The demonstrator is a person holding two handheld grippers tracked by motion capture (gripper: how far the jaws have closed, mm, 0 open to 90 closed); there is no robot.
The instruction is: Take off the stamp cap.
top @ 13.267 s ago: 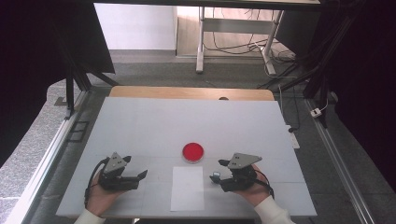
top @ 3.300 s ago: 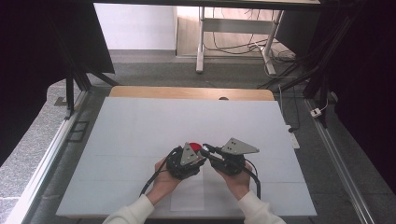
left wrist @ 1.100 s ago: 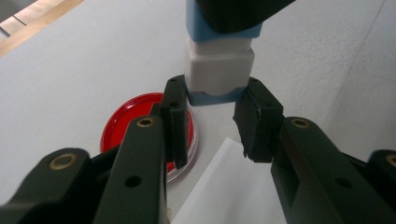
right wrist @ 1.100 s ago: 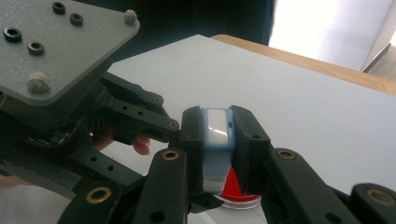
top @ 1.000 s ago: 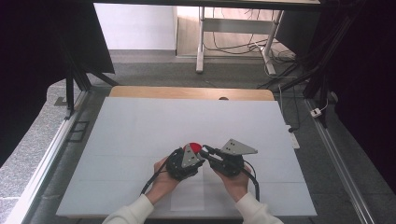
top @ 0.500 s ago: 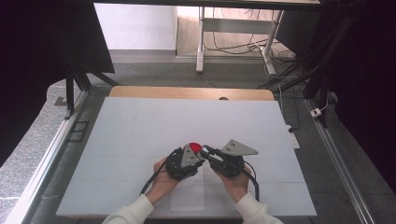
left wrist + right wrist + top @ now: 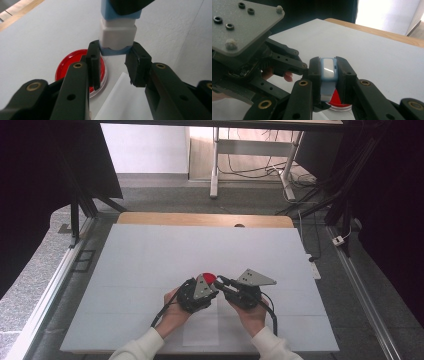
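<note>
Since the start I've brought both grippers in from the table's near corners to its middle, left gripper and right gripper now clamping one blue-and-white stamp over the red dish.

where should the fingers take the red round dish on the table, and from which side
Take the red round dish by its raised clear rim, from straight above, fingers on opposite edges. It lies flat and low on the white table, so a side approach finds little to pinch. The white paper sheet lies at one edge, so the open far side looks easiest. Both grippers are now shut on the blue-and-white stamp-like block.
</note>
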